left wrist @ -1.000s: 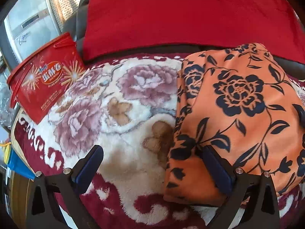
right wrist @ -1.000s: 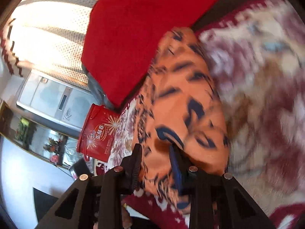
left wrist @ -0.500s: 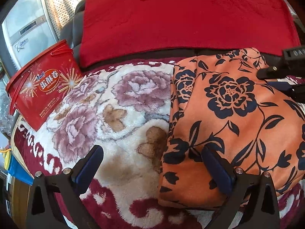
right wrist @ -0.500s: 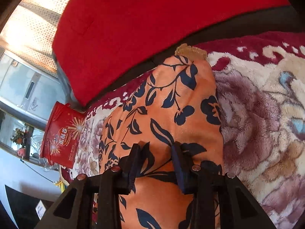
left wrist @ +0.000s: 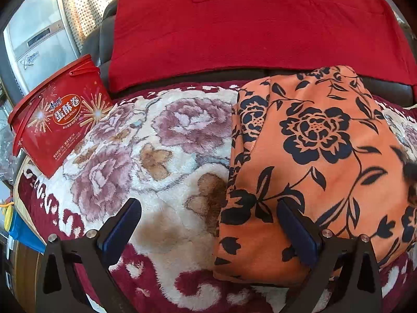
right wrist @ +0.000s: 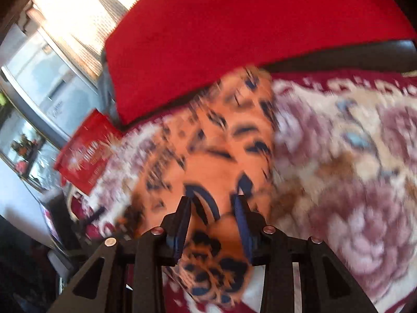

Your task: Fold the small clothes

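An orange garment with a dark blue flower print [left wrist: 320, 156] lies folded on the flowered blanket [left wrist: 161, 156], to the right of centre. My left gripper [left wrist: 207, 204] hovers open above the garment's near left edge. One finger is over the blanket and the other over the cloth, and they grip nothing. In the blurred right wrist view my right gripper [right wrist: 212, 199] has a bunched fold of the orange garment [right wrist: 216, 172] filling the narrow gap between its pads. A blurred raised bit of cloth shows at the right edge of the left wrist view.
A red snack tub [left wrist: 57, 120] stands at the blanket's far left. Behind the garment a red cover [left wrist: 247, 23] is draped over a dark sofa back. A grey appliance [left wrist: 34, 47] and a curtain stand at the far left.
The right gripper has left the right edge of the left wrist view. Its own view has rolled and now blurs with motion, with the cloth bunched between its jaws. The left gripper stayed still.
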`<action>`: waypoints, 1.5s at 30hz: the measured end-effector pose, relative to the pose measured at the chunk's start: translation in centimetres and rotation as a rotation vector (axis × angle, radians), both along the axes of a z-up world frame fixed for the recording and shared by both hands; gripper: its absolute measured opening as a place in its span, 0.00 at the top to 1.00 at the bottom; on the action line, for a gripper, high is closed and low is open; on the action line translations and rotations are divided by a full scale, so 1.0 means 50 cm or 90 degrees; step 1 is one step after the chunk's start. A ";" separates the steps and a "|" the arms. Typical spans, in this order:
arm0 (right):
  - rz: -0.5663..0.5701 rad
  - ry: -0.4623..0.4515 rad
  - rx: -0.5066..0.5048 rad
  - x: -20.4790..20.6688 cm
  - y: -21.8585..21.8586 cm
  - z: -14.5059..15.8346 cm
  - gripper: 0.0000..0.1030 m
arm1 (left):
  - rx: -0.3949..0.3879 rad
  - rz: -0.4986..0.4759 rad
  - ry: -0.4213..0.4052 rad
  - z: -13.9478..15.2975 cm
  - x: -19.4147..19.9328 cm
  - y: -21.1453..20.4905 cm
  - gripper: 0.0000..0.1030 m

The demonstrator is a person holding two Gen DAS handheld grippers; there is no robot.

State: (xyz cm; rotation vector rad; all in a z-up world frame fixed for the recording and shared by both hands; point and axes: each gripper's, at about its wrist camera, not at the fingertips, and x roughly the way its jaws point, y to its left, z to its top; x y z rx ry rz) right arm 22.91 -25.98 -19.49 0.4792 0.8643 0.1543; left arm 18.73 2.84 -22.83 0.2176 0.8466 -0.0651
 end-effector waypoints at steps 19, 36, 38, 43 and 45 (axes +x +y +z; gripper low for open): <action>-0.028 -0.013 0.067 -0.056 -0.015 -0.073 0.33 | 0.011 0.001 -0.001 -0.001 -0.002 -0.006 0.00; -0.037 0.058 0.314 0.053 -0.132 -0.079 0.26 | -0.458 -0.010 0.282 -0.061 0.176 0.137 0.00; -0.043 0.070 0.341 0.063 -0.135 -0.097 0.27 | -0.459 -0.015 0.275 -0.062 0.173 0.130 0.00; -0.024 0.057 0.355 0.078 -0.114 -0.097 0.27 | -0.538 -0.060 0.308 -0.071 0.177 0.106 0.00; -0.022 0.060 0.347 0.086 -0.101 -0.100 0.26 | -0.553 -0.080 0.326 -0.076 0.178 0.089 0.00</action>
